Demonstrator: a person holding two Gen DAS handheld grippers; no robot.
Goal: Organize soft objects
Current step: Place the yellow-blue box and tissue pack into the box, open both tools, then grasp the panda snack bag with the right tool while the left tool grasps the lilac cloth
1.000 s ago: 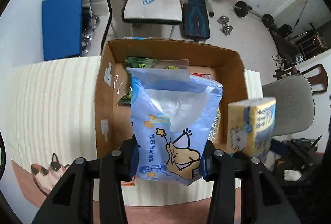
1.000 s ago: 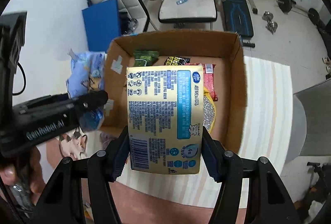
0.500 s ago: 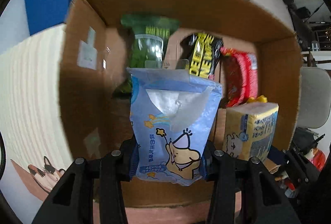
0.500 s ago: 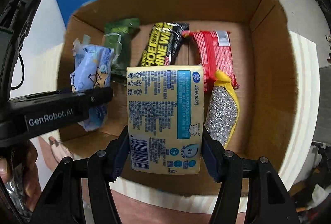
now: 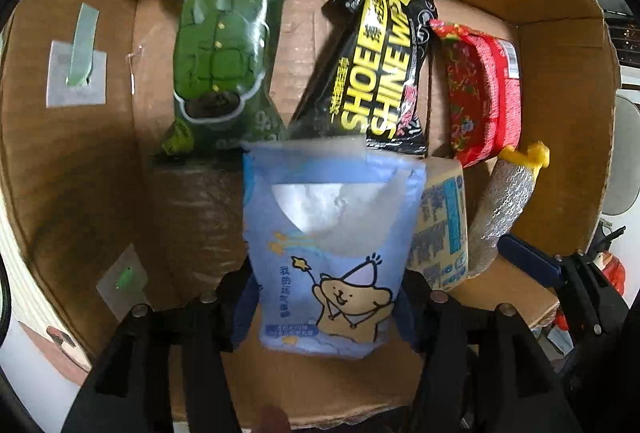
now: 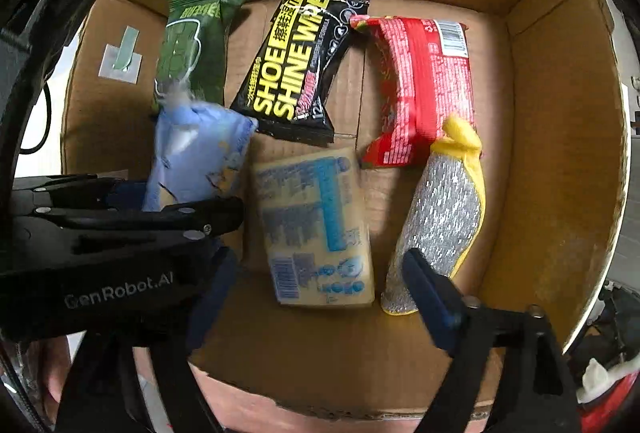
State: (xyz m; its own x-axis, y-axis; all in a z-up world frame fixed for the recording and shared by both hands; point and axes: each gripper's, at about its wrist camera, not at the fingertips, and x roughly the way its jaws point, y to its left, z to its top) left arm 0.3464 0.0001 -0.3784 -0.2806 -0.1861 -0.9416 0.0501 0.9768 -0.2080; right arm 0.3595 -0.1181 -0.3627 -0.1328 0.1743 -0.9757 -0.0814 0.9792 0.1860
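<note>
Cardboard box, open-topped, brown corrugated floor, tape patches on its left wall; holds all items listed. Far row, left to right: green packet, black "SHOE SHINE WIPE" packet, red packet. Near row: yellow tissue pack lying flat on the box floor, blurred; silver-and-yellow scrubber just right of it, its far tip overlapping the red packet. Left gripper: jaws closed around the lower sides of the blue tissue pack, held upright inside the box, left of the yellow pack. Right gripper: jaws spread wide, nothing held, fingers either side of the yellow pack's near end. Striped pale wood table at lower left; room otherwise hidden.
</note>
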